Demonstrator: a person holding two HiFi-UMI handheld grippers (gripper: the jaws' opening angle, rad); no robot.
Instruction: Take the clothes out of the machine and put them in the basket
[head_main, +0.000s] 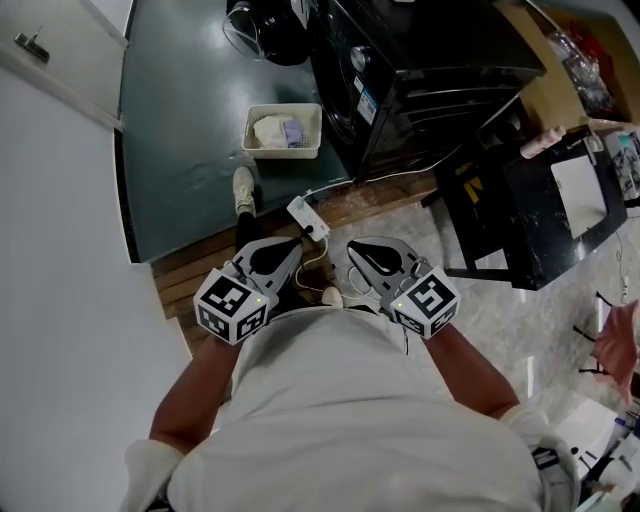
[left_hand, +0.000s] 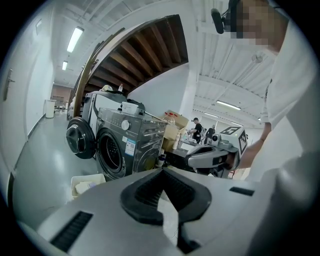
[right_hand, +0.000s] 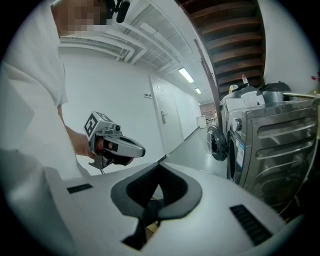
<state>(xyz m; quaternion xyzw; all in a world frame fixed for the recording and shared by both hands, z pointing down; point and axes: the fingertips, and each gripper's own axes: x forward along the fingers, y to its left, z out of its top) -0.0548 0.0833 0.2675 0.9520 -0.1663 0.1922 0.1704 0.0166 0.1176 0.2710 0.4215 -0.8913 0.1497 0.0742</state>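
Well ahead of the left gripper (head_main: 292, 244) and right gripper (head_main: 353, 248), whose fingers are pressed together on nothing, a white rectangular plastic basket (head_main: 283, 151) holding pale crumpled clothes (head_main: 274, 130) sits just beside the dark front-loading washing machine (head_main: 400, 60).

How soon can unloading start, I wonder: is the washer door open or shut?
Open. The round door stands swung out beside the washing machine, leaving its dark drum opening exposed.
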